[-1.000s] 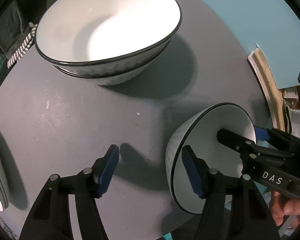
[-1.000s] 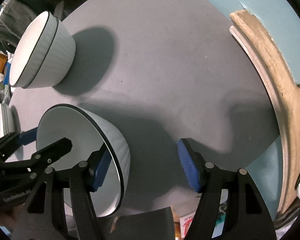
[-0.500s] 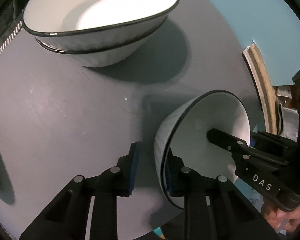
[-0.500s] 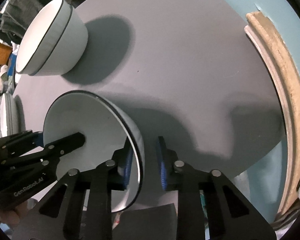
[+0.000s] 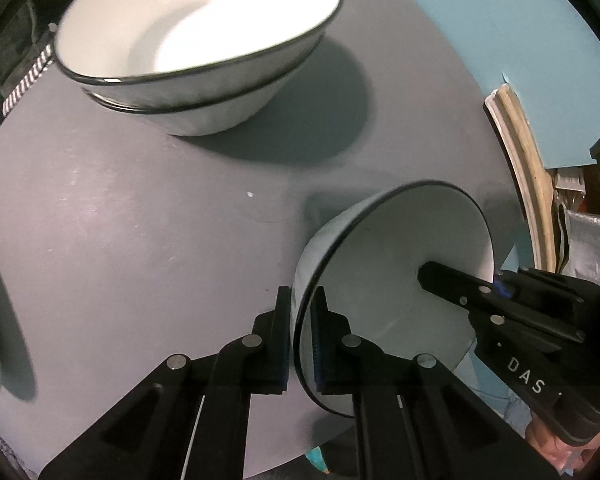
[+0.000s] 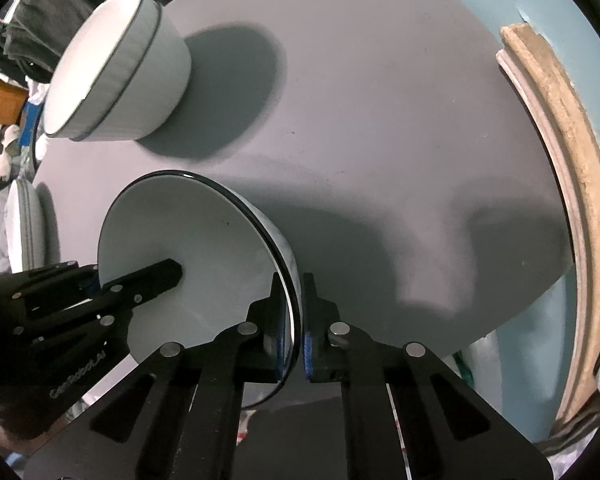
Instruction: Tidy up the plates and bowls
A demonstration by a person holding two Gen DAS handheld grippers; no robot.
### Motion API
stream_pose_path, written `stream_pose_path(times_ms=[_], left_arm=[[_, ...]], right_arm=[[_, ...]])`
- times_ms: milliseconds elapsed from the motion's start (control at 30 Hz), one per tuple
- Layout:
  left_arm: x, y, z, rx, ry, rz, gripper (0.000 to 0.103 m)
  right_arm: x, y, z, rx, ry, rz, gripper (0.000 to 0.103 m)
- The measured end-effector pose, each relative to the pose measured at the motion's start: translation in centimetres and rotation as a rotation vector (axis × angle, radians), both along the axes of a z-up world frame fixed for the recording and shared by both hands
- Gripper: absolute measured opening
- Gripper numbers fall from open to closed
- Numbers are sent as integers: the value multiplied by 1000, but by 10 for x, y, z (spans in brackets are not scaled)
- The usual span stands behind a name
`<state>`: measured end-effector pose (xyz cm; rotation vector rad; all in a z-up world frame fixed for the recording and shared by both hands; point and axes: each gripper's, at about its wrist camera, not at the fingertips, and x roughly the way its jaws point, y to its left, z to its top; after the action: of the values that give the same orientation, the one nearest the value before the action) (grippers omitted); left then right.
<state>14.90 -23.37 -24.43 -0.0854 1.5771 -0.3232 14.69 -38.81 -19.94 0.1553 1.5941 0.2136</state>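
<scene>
Both grippers are clamped on the same single bowl point(image 5: 400, 280) now, the left gripper point(image 5: 300, 336) pinching the rim on one side and the right gripper point(image 6: 296, 320) pinching the opposite side, one pad inside and one outside the wall each time. The bowl sits near the front edge of the round grey table point(image 5: 140, 240), with the stacked bowls point(image 5: 196, 52) well apart at the back and a pile of plates point(image 6: 24, 232) off at the left edge. The risk from here, I'd say: those are thin grips on a glazed rim (slick stuff), so if one hand lifts ahead of the other the bowl could twist out and drop, or clip the stack on the way in. Against a second ago, both sets of jaws stood wide apart around the rim; now they've closed down onto it.
</scene>
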Motion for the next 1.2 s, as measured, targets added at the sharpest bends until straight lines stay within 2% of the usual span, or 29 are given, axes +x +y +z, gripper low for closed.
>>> stream_pose_path(times_ms=[133, 200, 400, 467, 633, 700, 1033, 1200], left_arm=[[-1, 6, 16, 20, -11, 6, 8], [16, -13, 21, 21, -16, 14, 8], [21, -4, 46, 25, -47, 44, 8], [20, 2, 51, 24, -62, 50, 8], [26, 11, 72, 27, -100, 65, 8], [32, 16, 80, 25, -113, 80, 8], [66, 48, 99, 38, -174, 152, 8], [84, 58, 96, 48, -185, 187, 8]], right_arm=[[3, 5, 6, -11, 4, 15, 6], [3, 8, 8, -11, -2, 22, 6], [13, 24, 25, -6, -25, 33, 6], [3, 16, 37, -5, -36, 38, 6], [10, 23, 58, 2, -65, 54, 6], [11, 18, 53, 6, -77, 61, 6], [46, 35, 73, 9, -124, 122, 6], [68, 47, 74, 17, -130, 152, 6]])
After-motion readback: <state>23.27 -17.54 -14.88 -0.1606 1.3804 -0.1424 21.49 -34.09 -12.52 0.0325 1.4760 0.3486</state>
